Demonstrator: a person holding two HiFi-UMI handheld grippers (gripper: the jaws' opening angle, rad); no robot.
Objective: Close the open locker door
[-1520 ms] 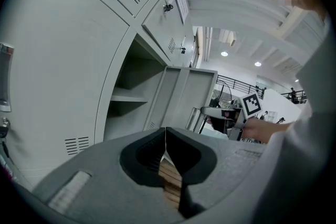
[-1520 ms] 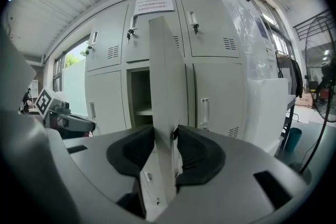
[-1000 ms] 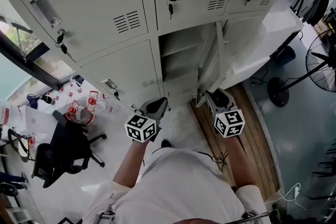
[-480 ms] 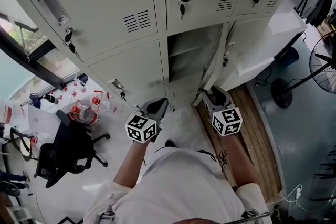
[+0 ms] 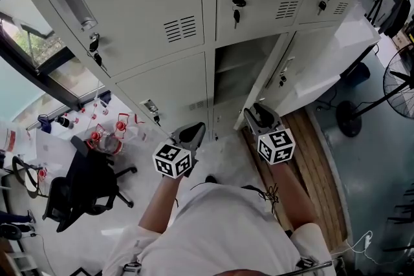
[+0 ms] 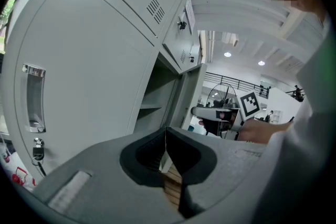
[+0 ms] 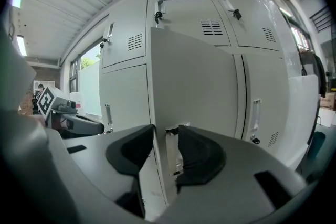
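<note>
A bank of pale grey sheet-metal lockers point(image 5: 149, 29) with slotted vents and keys in their locks rises over a glossy white floor point(image 5: 226, 155). A strip of wooden boards point(image 5: 310, 158) runs at the right, and a black office chair point(image 5: 81, 187) stands at the left.

The locker door point(image 5: 264, 84) in the lower row stands ajar and shows edge-on as a thin flat panel. The right gripper point(image 5: 260, 114) is at its lower free edge. In the right gripper view, the jaws stand apart with that edge point(image 7: 153, 86) in the gap between them; whether the pads press it cannot be told. The left gripper point(image 5: 191, 134) hangs just beside, near the neighbouring closed locker, with its dark jaws pressed together on nothing.

Compared with a second ago, the door has swung nearer its frame and the shelf opening is narrower.
</note>
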